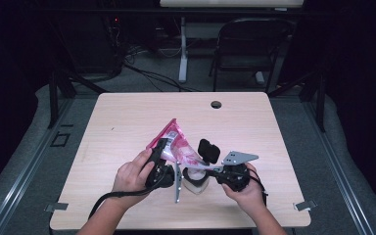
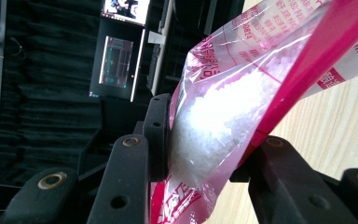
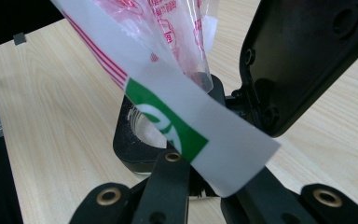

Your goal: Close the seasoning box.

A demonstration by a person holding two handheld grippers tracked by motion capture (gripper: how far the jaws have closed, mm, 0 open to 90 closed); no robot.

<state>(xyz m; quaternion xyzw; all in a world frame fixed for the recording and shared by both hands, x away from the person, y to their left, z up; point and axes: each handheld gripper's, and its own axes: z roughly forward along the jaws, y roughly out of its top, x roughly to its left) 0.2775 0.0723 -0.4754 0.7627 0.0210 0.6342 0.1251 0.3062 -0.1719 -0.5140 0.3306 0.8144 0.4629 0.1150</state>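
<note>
Two claws worked one pink bag of white crystals (image 1: 175,143) above the bench (image 1: 127,122): the left claw (image 2: 209,154) gripped its filled body, the right claw (image 3: 205,186) pinched its corner over a black-lidded jar (image 3: 135,140).

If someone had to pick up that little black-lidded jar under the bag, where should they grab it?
Probably around its black collar, from the side facing the person. The flipped-up lid blocks the far side, and the bag with white crystals hangs over the jar mouth, so coming from above looks awkward.
</note>
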